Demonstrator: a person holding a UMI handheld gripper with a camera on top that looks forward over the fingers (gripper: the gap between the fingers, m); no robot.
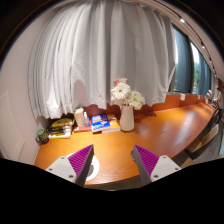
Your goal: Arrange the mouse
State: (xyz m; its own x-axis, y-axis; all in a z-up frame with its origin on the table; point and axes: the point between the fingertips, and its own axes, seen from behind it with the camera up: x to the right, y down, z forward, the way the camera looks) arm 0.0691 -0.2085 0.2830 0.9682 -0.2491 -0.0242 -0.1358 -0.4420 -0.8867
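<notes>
My gripper (112, 162) is open and holds nothing, with its two purple pads wide apart above the near part of a wooden table (150, 135). A white rounded object (95, 168), possibly the mouse, lies on the table against the inner side of the left finger (80, 160). That finger hides part of it, so I cannot tell its full shape. The right finger (146, 160) has only bare wood beside it.
A vase of white flowers (126, 105) stands at the far middle of the table. A blue book (100, 124), a white box (80, 118) and other small items (58, 127) lie along the far left edge. White curtains (90, 50) hang behind, with a window (186, 60) to the right.
</notes>
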